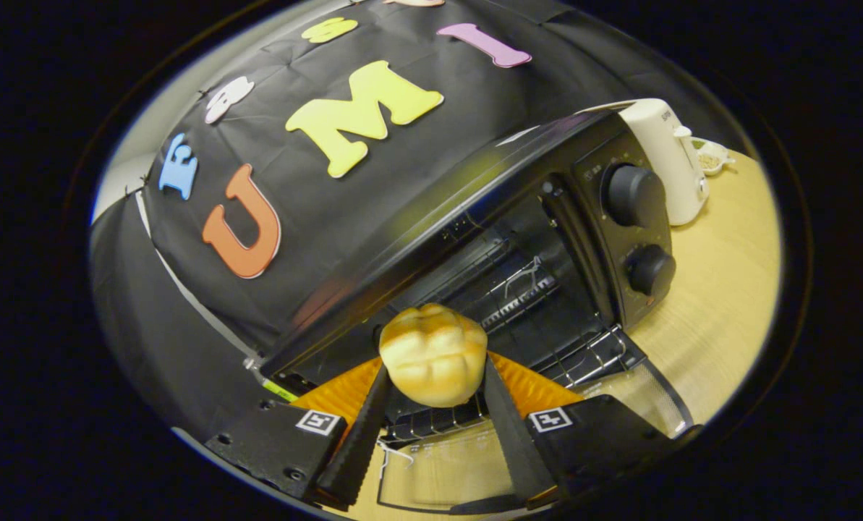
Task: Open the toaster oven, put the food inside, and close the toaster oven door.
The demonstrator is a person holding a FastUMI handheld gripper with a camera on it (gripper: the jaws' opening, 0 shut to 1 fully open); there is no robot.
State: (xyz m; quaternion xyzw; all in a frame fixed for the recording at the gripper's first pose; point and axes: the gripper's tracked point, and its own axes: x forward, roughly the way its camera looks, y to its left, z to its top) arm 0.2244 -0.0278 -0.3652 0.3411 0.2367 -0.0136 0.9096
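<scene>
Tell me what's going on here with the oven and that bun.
A handheld gripper is shut on a bread roll, held between its fingers at the mouth of the toaster oven. The oven door is folded down open beneath the fingers, and the wire rack lies just ahead. The roll is not yet set down inside.

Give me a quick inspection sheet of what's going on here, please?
Surface: light wooden table.
Job's things: black toaster oven, door dropped open under the gripper; bread roll at the oven's mouth, above the wire rack.
Clutter: white kettle and a small dish behind the oven.
Gripper: gripper shut on the bread roll.
Cables: nothing seen.
Surroundings: black cloth wall.
</scene>
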